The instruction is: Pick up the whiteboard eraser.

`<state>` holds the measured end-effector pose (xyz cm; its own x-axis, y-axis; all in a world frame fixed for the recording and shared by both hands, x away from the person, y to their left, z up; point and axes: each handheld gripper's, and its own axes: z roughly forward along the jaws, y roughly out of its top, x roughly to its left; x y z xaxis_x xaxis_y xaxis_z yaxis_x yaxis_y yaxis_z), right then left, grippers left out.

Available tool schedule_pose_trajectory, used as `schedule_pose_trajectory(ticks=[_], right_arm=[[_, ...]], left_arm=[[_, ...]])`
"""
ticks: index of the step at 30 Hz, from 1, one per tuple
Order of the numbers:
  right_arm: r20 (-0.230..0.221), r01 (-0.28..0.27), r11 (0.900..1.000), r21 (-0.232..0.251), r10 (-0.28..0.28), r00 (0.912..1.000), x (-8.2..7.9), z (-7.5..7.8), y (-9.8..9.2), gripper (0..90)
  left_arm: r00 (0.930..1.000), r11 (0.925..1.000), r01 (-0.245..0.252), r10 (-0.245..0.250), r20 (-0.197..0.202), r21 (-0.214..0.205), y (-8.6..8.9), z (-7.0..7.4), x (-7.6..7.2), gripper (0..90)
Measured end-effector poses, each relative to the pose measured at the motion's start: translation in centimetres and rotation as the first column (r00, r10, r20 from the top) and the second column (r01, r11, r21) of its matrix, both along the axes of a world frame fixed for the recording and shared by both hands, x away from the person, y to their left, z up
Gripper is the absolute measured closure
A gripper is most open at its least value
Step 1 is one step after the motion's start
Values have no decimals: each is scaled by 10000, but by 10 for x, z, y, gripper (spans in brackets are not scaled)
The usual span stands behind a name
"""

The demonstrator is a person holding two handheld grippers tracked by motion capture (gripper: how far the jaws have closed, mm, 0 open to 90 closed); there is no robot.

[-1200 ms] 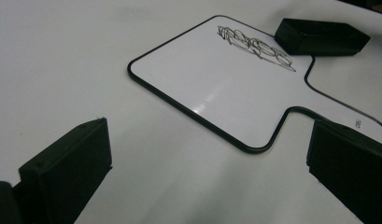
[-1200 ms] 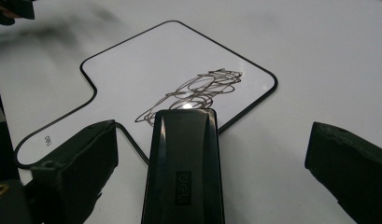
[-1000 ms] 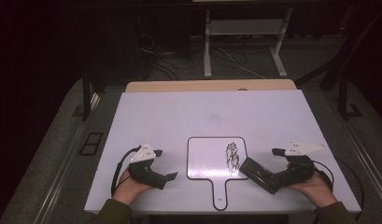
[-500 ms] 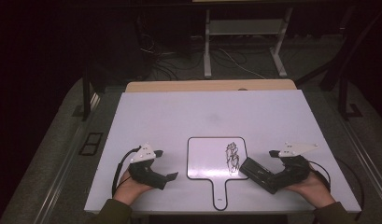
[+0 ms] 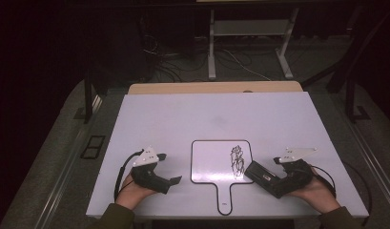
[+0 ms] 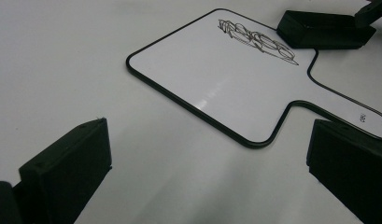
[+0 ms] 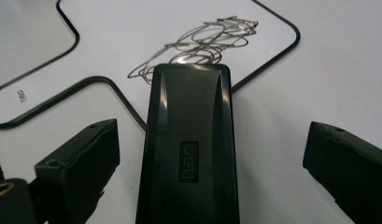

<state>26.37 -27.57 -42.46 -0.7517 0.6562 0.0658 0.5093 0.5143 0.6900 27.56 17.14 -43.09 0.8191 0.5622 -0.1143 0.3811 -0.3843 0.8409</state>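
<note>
Between the spread jaws of the right gripper (image 7: 212,177) lies a stiff, glossy black plastic whiteboard eraser (image 7: 188,144), unheld; it looks light and slippery, best pinched across its long sides.

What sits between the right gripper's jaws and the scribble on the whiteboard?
The black eraser lies between the open right gripper, its far end touching the scribble on the whiteboard; right gripper view.

Left claw (image 6: 209,172) is seen w/ jaws wide apart, nothing between them, low over the white surface (image 6: 62,56). A handled whiteboard (image 6: 216,88) is laid flat ahead; a black scribble (image 6: 256,41) is drawn near its far edge. A black eraser (image 6: 324,30) is seen at the board's far corner.
</note>
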Motion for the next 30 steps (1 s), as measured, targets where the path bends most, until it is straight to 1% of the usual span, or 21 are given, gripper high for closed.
schedule_pose_trajectory(ticks=[1, 3, 4, 6, 7, 9, 11, 15, 16, 17, 22, 23, 25, 30], right_arm=[[-65, -18, 10000, -39, 18, 10000, -1, 0, 1, 39], [-77, -76, 9999, -96, 75, 9999, -1, 0, 2, 40], [-231, -152, 9998, -89, 149, 9996, -1, -1, 3, 49], [-233, -152, 9998, -162, 148, 9996, -1, -1, 4, 50], [-327, -131, 9997, -220, 124, 9994, -1, -2, 5, 58], [-377, -111, 9993, -362, 98, 9992, 0, -3, 5, 103], [-473, -168, 9987, -484, 146, 9988, 0, -5, 6, 128], [-591, -187, 9978, -638, 149, 9981, 0, -6, 8, 132], [-564, -237, 9970, -735, 196, 9982, -1, -7, 9, 148], [-620, -313, 9969, -719, 268, 9977, -1, -8, 10, 157], [-675, -277, 9959, -867, 219, 9975, -2, -8, 12, 158], [-718, -295, 9949, -967, 226, 9972, -2, -10, 12, 185], [-748, -343, 9947, -967, 271, 9968, -2, -10, 12, 202], [-735, -355, 9928, -1140, 272, 9969, -3, -12, 15, 218]], left_arm=[[10000, 10000, -11, 11, 1, -5, 0, 0, 0, 0], [10000, 10000, -3, 3, -5, -7, 0, 0, 0, 0], [10000, 10000, -9, 9, -7, 1, 0, 0, 0, 0], [10000, 10000, -2, 2, -20, -5, 0, 0, 0, 0], [10000, 10000, -1, 1, -25, -21, 0, -1, 0, 0], [10000, 10000, 3, -3, -36, -31, 0, -1, 0, 0], [10000, 10000, 3, -3, -41, -32, 0, -1, 0, 0], [10000, 10000, 1, -2, -34, -21, 0, -1, 0, 0], [10000, 10000, 0, 0, -34, -20, 0, 0, 0, 0], [10000, 10000, -1, 1, -36, -21, 0, -1, 0, 0], [10000, 10000, 7, -7, -47, -27, -1, -1, 0, 0], [10000, 10000, 8, -8, -48, -28, -1, -1, 0, 0], [10000, 10000, 5, -6, -52, -30, -1, -1, 0, 0], [10000, 10000, -3, 3, -46, -18, -1, -1, -1, 0]])
